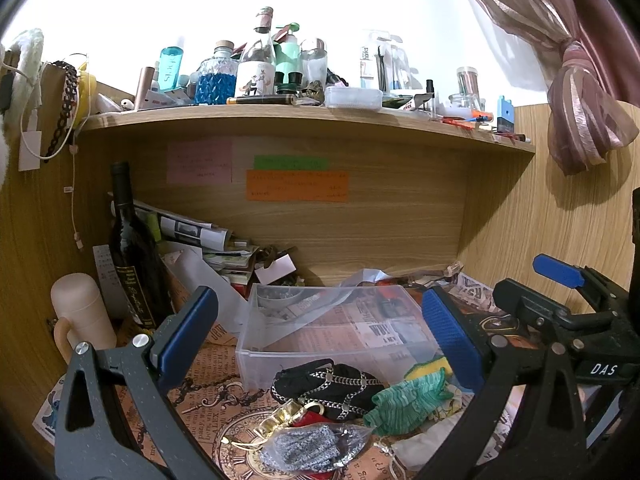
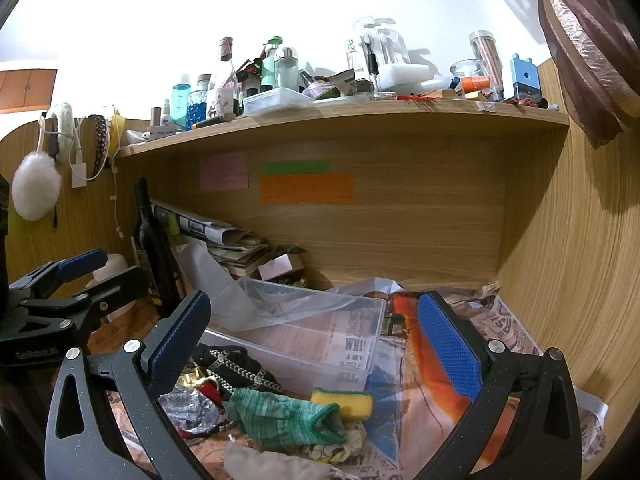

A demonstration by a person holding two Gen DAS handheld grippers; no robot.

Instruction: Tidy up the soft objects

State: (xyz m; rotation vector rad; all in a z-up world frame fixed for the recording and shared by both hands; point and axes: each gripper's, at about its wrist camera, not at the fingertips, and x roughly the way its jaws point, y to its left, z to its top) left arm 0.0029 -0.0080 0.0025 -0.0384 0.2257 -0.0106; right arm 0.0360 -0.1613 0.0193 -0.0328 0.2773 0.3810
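Note:
A pile of soft things lies on the desk in front of a clear plastic bin [image 1: 256,364] [image 2: 360,368]. It holds a green knit cloth [image 1: 404,400] [image 2: 280,414], a black pouch with a silver chain [image 1: 324,388] [image 2: 236,368], a grey glittery pouch [image 1: 308,448], a yellow sponge [image 2: 344,400] and a white cloth [image 2: 272,462]. My left gripper [image 1: 320,332] is open above the pile, holding nothing. My right gripper [image 2: 316,340] is open above the sponge and bin, holding nothing. The right gripper also shows in the left wrist view [image 1: 560,280], and the left gripper in the right wrist view [image 2: 86,270].
A dark wine bottle [image 1: 128,248] and a beige mug [image 1: 80,316] stand at the left. Papers [image 1: 208,240] pile up at the back. The shelf [image 1: 304,120] above is crowded with bottles. Wooden walls close in on both sides. A curtain [image 1: 580,112] hangs at the right.

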